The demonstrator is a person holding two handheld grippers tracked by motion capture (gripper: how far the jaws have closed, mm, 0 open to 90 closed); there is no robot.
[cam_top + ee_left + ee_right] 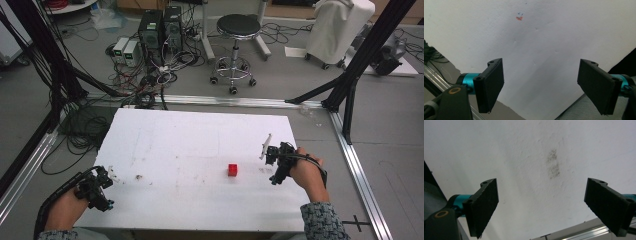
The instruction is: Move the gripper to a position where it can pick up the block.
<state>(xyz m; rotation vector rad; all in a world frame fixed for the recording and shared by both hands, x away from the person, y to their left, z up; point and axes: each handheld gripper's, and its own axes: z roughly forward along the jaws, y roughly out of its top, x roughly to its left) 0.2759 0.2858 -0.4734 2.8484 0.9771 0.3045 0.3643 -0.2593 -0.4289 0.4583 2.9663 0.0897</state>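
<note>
Cube: one small red cube sits alone on the white table, right of centre, nearer the right tool than the left.
Right tool: right tool hovers just right of the cube, apart from it; in the right gripper view its jaws stand wide apart with nothing between them, over a grey smudge on the table.
Left tool: left tool rests near the table's front-left corner, well apart from the cube; in the left gripper view its jaws are spread, holding nothing, above a small red-and-blue mark.
Risk: the cube is small and light-looking, so a jaw arriving off-centre would likely nudge or tip it rather than grip it.
Risk: closing too high on the cube could squeeze it out from between the pads.
Count: one cube, two tools, one table, one stool behind.
</note>
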